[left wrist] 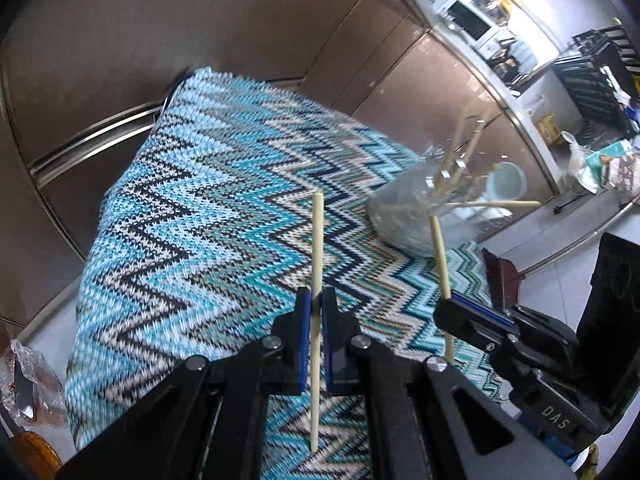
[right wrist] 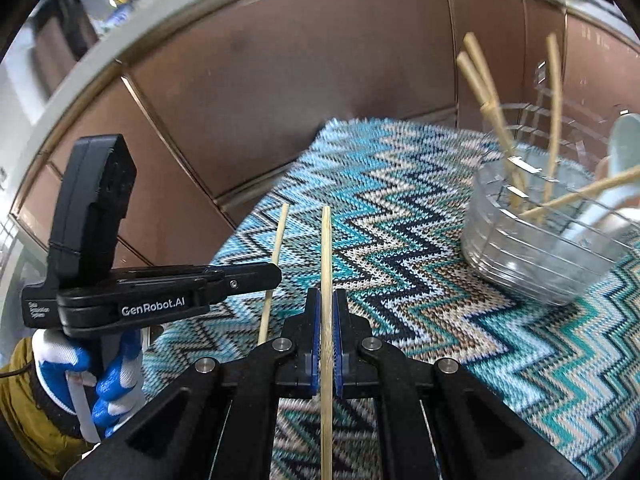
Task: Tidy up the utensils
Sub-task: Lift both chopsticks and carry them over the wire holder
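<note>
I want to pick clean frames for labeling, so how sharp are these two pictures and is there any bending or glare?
Left wrist view: the clear bowl is smeared by motion blur, cabinets bow from fisheye. Right wrist view: the chopstick in the gripper is crisp, the bowl's chopsticks look soft.

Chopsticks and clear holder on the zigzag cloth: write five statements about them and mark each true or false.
1. The left tongs are shut on a pale wooden chopstick. True.
2. The right tongs are open. False: they clamp a second wooden chopstick.
3. The clear ribbed plastic holder is empty. False: several chopsticks and a pale spoon stand in it.
4. The blue, teal and black zigzag knitted cloth lies under the holder. True.
5. The hand on the left tongs is bare. False: it wears a blue and white glove.
</note>
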The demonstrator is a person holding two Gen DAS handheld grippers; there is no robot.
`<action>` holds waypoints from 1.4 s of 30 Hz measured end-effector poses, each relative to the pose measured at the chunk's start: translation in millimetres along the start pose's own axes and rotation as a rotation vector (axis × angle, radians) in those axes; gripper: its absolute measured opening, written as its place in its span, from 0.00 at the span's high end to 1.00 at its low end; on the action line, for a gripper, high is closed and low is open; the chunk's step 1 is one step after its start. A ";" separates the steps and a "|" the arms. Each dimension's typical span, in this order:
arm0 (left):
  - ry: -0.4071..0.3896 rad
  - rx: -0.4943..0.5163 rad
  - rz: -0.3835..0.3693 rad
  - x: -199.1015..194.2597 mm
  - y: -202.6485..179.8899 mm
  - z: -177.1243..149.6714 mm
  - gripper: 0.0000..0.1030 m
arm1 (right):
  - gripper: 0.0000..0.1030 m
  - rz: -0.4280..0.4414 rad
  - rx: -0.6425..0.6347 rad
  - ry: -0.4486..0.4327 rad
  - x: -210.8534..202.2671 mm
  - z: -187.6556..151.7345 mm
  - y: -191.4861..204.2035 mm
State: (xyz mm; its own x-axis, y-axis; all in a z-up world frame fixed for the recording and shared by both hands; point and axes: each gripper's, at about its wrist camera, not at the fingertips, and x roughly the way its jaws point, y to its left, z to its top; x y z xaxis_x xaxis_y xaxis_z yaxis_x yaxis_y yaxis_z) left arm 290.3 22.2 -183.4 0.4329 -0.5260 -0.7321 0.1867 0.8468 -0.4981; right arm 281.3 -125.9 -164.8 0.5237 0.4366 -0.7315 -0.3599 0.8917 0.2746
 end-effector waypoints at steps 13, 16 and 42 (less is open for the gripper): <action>-0.122 0.094 0.001 -70.5 -45.6 -37.1 0.95 | 0.95 -0.020 -0.036 -0.126 -84.1 -49.1 27.7; -0.148 0.113 -0.002 -87.3 -54.0 -44.1 0.95 | 0.95 -0.030 -0.042 -0.143 -97.8 -58.5 32.5; -0.383 0.239 -0.143 -104.7 -157.0 103.5 0.95 | 0.95 -0.144 -0.073 -0.701 -161.4 71.8 -30.8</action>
State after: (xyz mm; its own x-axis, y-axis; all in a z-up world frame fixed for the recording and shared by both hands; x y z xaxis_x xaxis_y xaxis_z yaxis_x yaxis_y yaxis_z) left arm 306.9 -47.5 19.5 0.6736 -0.6100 -0.4172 0.4466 0.7858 -0.4278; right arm 263.3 -215.2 -10.4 0.9335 0.3112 -0.1781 -0.2879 0.9466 0.1453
